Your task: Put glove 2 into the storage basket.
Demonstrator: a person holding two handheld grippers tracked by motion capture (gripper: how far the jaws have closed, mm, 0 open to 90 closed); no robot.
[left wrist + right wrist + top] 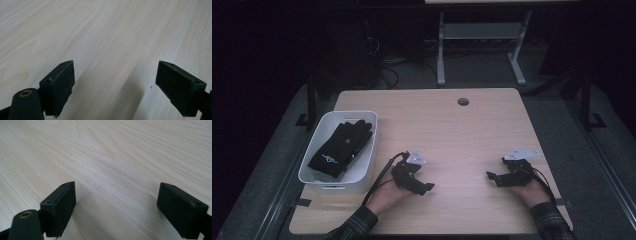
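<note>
At the bench's left edge, a white bin [364, 172] holds a black glove [341, 149]: judged light, limp, best pinched at the cuff. Left hand-held gripper [424, 186] rests just beside the bin, jaws apart, empty. Open bench [452, 135] lies between it and the right hand-held gripper [492, 177], likewise apart.

black glove [341, 147], white bin [367, 167], pale wood table [462, 135]

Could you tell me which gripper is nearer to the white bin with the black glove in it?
The left gripper: it rests just right of the white bin. The right gripper rests farther right across the table.
</note>
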